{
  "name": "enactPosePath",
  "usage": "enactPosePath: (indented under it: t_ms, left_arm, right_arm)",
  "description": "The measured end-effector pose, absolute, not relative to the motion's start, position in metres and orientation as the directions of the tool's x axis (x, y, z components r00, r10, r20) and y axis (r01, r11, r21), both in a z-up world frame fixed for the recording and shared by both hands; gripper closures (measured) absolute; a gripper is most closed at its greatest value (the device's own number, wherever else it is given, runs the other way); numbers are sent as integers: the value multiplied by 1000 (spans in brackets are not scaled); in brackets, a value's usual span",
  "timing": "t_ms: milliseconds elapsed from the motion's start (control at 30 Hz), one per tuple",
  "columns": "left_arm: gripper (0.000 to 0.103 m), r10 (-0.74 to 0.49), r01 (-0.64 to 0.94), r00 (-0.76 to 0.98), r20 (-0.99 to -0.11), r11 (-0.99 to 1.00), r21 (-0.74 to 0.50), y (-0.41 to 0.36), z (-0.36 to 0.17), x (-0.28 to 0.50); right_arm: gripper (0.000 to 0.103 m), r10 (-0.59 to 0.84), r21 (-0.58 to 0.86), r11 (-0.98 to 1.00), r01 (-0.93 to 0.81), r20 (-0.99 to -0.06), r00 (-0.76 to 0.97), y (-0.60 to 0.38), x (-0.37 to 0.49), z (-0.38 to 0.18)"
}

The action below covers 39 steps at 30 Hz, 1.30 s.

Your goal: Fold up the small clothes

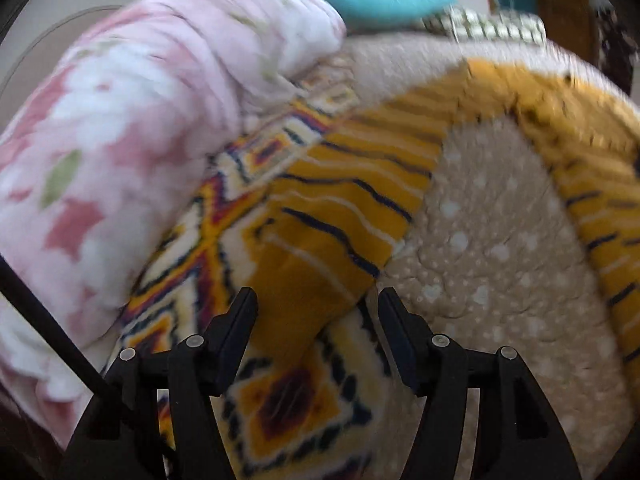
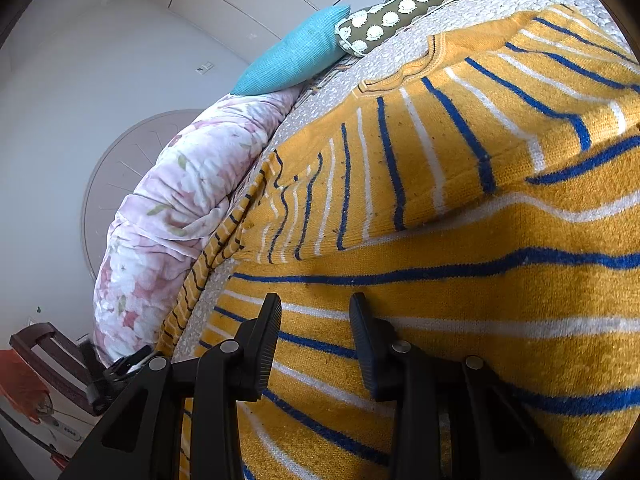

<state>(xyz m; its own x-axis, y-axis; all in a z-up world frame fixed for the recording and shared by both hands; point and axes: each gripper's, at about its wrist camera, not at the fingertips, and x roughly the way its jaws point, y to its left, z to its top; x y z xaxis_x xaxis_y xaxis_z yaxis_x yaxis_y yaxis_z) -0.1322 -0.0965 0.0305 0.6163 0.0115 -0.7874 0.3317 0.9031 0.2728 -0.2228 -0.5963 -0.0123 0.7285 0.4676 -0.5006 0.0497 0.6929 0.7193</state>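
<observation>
A yellow knitted sweater (image 2: 480,240) with blue and white stripes lies spread on the bed, its collar (image 2: 404,68) towards the pillows. My right gripper (image 2: 316,308) is low over its lower part, jaws partly apart, and the striped fabric runs flat and unpinched between them. In the blurred left wrist view one sleeve (image 1: 340,208) lies across a beige dotted sheet (image 1: 500,220) and a patterned fleece blanket (image 1: 208,248). My left gripper (image 1: 316,300) stands open just above the sleeve's end, and its pads are clear of the cloth.
A rolled pink floral quilt (image 1: 120,120) (image 2: 180,200) lies along the left of the bed. A teal pillow (image 2: 296,56) and an olive dotted pillow (image 2: 400,8) sit at the head. A dark wooden chair (image 2: 44,360) and a power strip (image 2: 66,432) are on the floor at the left.
</observation>
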Motion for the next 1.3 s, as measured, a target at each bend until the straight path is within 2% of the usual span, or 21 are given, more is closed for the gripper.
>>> enactPosePath:
  t_ms: [67, 133, 167, 333, 433, 667, 733, 767, 800, 833, 867, 900, 1100, 1300]
  left_arm:
    - [42, -32, 356, 591, -806, 907, 225, -95, 27, -120]
    - [72, -128, 370, 519, -845, 925, 87, -86, 32, -107]
    - [95, -136, 348, 502, -854, 936, 56, -81, 34, -103]
    - [97, -165, 285, 488, -857, 958, -22, -71, 57, -103]
    - [97, -286, 299, 475, -832, 942, -154, -82, 90, -122]
    - [98, -624, 539, 374, -686, 748, -387, -195, 181, -182]
    - [97, -696, 596, 315, -645, 674, -437, -238, 193, -199]
    - [90, -699, 604, 303, -648, 667, -437, -254, 194, -206]
    - [69, -684, 610, 305, -662, 674, -416, -269, 191, -213]
    - [54, -654, 616, 322, -684, 694, -373, -281, 186, -221]
    - [35, -628, 621, 345, -697, 710, -332, -288, 180, -229]
    - [32, -598, 624, 374, -709, 728, -285, -293, 172, -237]
    - [32, -411, 538, 452, -791, 834, -126, -272, 110, -273]
    - [32, -424, 455, 440, -792, 865, -210, -218, 77, -303]
  right_arm:
    - [66, 466, 719, 693, 51, -501, 729, -596, -223, -12]
    - [66, 467, 720, 692, 51, -501, 729, -596, -223, -12]
    - [66, 466, 719, 693, 51, -501, 729, -596, -223, -12]
    - [66, 466, 719, 693, 51, -501, 729, -597, -223, -12]
    - [66, 467, 720, 692, 52, -501, 729, -597, -223, -11]
    - [66, 485, 747, 663, 50, -479, 732, -599, -224, -11]
    - [65, 502, 759, 648, 62, -487, 715, -602, -224, -7]
    - [61, 494, 754, 654, 68, -494, 715, -603, -228, -2]
    - [55, 472, 738, 671, 68, -496, 729, -603, -238, 8]
    - [53, 463, 732, 679, 57, -487, 741, -604, -246, 14]
    - [51, 457, 725, 688, 39, -474, 753, -603, -258, 24]
    - [50, 452, 714, 700, 29, -473, 757, -602, -266, 29]
    - [50, 488, 648, 760, -45, -525, 697, -567, -296, 44]
    - [50, 472, 588, 808, -45, -598, 648, -532, -281, 30]
